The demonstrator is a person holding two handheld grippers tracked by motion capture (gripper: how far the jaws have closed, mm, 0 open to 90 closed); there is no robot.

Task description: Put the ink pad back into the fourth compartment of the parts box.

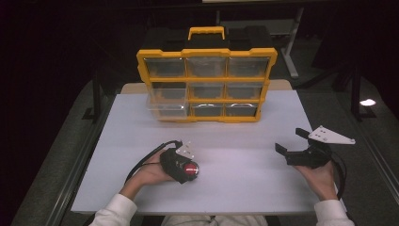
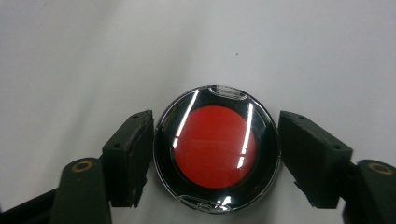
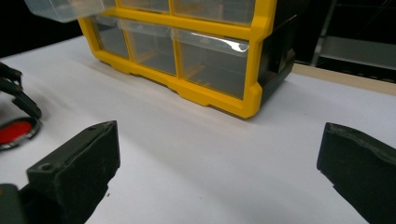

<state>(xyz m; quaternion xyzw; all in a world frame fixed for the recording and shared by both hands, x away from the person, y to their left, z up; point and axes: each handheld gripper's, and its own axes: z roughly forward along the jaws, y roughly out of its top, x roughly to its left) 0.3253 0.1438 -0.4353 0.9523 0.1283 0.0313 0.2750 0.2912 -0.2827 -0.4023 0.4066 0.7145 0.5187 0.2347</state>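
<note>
A round black compact with a red centre (image 2: pixel 215 144) lies flat on the white table (image 1: pixel 244 188). My left gripper (image 1: pixel 188 165) points down over it and is shut on it, one pad (image 2: pixel 133 154) against each side of the rim. In the right gripper view the compact (image 3: pixel 16 130) lies at the far left. My right gripper (image 1: pixel 288 140) rests on the table at the right, open, with nothing between its fingers (image 3: pixel 79 163).
A yellow and black parts organiser (image 1: pixel 207 84) with clear drawers stands upright at the back of the table. Its lower left drawer (image 1: pixel 167 108) is pulled out. Bare table lies between the grippers and the organiser.
</note>
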